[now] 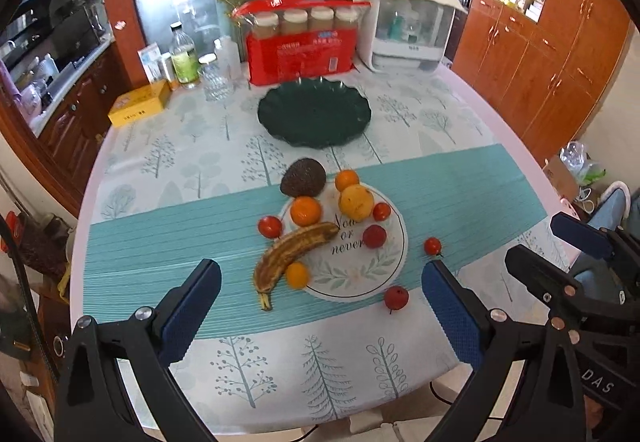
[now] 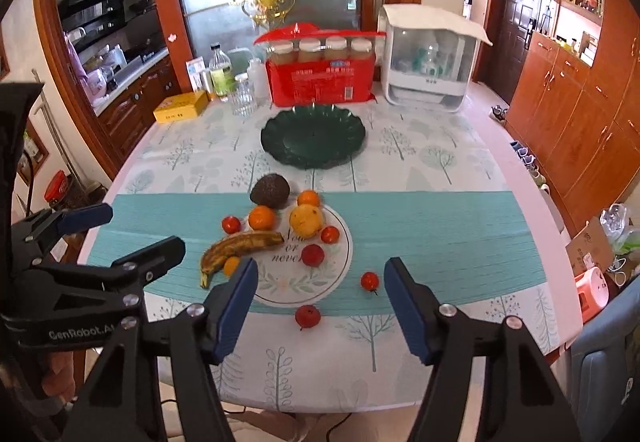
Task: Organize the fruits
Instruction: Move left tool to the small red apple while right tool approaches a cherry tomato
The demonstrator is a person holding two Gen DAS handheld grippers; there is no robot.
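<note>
While both tools hang above the near edge of the table [image 1: 132, 145], nothing is held: the left gripper [image 1: 320, 306] has its jaws spread wide, and the right gripper [image 2: 320, 302] is spread just as wide.

The likely trouble is rolling. Small round tomatoes and tangerines sit loose on a smooth cloth, so a pad that comes down off-centre could nudge one toward the table edge. The red fruit nearest the front [image 2: 307, 316] looks most exposed. The banana [image 1: 290, 256] appears very ripe and soft, so a hard squeeze could bruise or split it. It also touches a small tangerine [image 1: 297, 275], which could be knocked aside by a careless reach.

All the fruit lies ahead of the jaws, clustered on and around the round printed mat [image 1: 360, 274]. The avocado [image 1: 303, 177] sits at the far side, and a lone tomato [image 2: 369, 281] rests just off the mat to the right. Beyond them, well apart, stands the dark green plate [image 1: 276, 97], bare, probably where the fruit belongs.
</note>
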